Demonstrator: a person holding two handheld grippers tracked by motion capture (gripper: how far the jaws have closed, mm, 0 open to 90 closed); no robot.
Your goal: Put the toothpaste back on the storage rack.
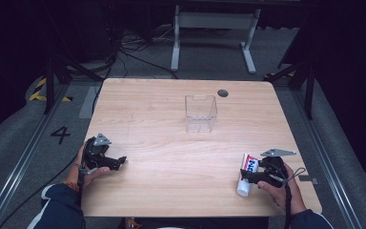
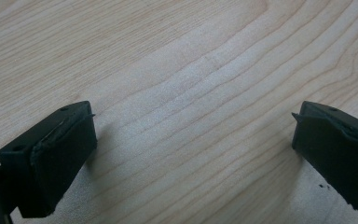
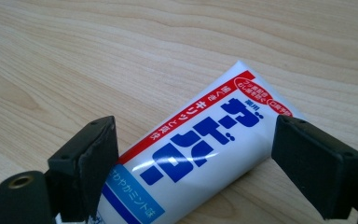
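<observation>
Straddling the toothpaste tube [image 3: 200, 154] at the near right of the table [image 1: 171, 162], my right gripper [image 3: 196, 163] stands released, not yet pressing; next I must clench, then lift toward the clear box [image 1: 200, 113]; my left gripper [image 2: 191, 149] rests released, empty.

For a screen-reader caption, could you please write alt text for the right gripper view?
A white toothpaste tube with blue and red print lies on a wooden table between the open black jaws of the right gripper.
</observation>
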